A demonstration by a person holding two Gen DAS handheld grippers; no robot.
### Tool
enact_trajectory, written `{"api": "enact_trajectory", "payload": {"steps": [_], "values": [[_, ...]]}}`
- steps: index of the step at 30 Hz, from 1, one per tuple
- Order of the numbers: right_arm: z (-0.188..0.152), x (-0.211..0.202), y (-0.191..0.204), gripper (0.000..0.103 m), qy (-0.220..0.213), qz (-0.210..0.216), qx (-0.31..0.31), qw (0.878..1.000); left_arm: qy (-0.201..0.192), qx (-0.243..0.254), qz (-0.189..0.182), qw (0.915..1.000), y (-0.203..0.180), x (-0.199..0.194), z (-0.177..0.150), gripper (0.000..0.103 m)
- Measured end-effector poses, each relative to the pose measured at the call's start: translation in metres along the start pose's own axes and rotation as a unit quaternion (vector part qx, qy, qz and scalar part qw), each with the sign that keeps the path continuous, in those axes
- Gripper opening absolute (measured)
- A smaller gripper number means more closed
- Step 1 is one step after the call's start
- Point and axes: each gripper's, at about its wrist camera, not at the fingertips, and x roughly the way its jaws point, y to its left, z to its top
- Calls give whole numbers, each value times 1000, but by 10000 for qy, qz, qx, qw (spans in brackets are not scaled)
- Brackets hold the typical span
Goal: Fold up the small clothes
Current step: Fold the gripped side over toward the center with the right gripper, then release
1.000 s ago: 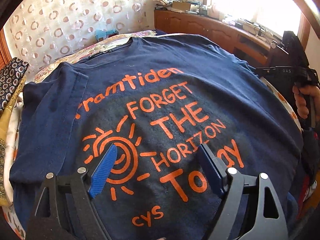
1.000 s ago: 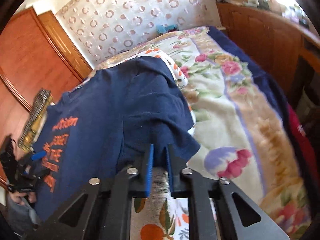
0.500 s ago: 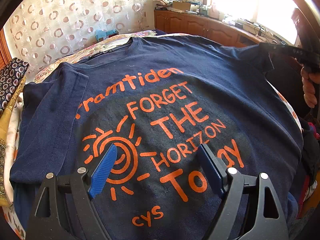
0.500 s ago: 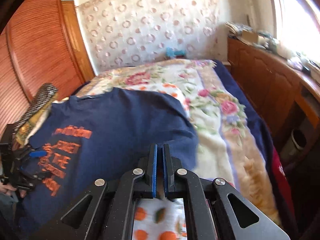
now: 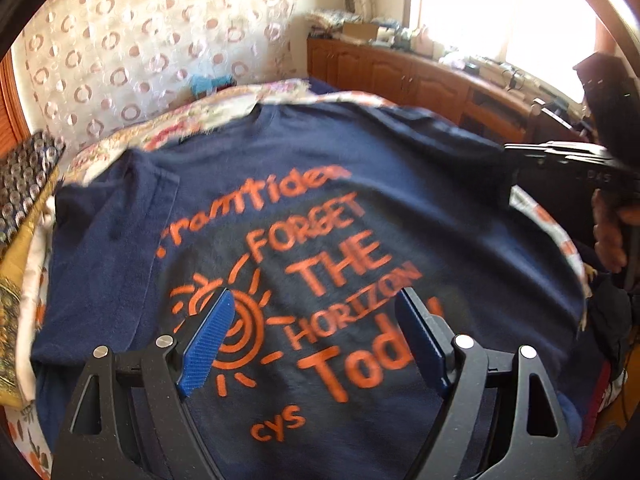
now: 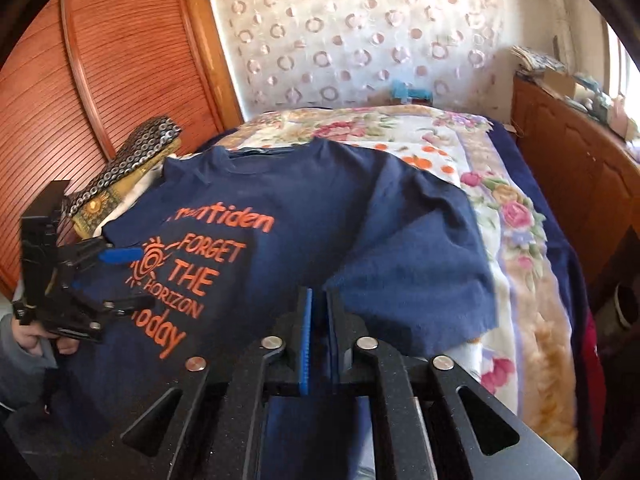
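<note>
T-shirt fabric sits clamped in our right gripper (image 6: pixel 318 336) at the side edge below the sleeve (image 6: pixel 416 264); our left gripper (image 5: pixel 316 340) hangs spread wide above the print, gripping nothing. We judge the navy T-shirt (image 5: pixel 304 208), spread on the floral bedspread (image 6: pixel 516 216), light, limp, best pinched at hems.

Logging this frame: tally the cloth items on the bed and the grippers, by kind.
Navy T-shirt: 1
Patterned folded cloth pile: 1
Floral bedspread: 1
Grippers: 2, left gripper jaws open, right gripper jaws shut on the shirt
Total: 5
</note>
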Motion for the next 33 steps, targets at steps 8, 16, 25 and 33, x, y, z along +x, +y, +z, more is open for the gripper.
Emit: {"api": "enact_trajectory", "payload": {"steps": [8, 16, 25, 33], "values": [[-5, -22, -56, 62, -386, -734, 824, 9931, -482, 197, -388, 9979, -33, -40, 20, 83], [-11, 44, -95, 62, 376, -625, 1506, 9859, -552, 251, -502, 9969, -41, -46, 22, 83], [0, 52, -112, 21, 452, -341, 1640, 9848, -496, 131, -490, 9975, -35, -42, 17, 83], [13, 25, -111, 4, -66, -633, 1273, 9898, -487, 68, -469, 9977, -29, -39, 13, 83]]}}
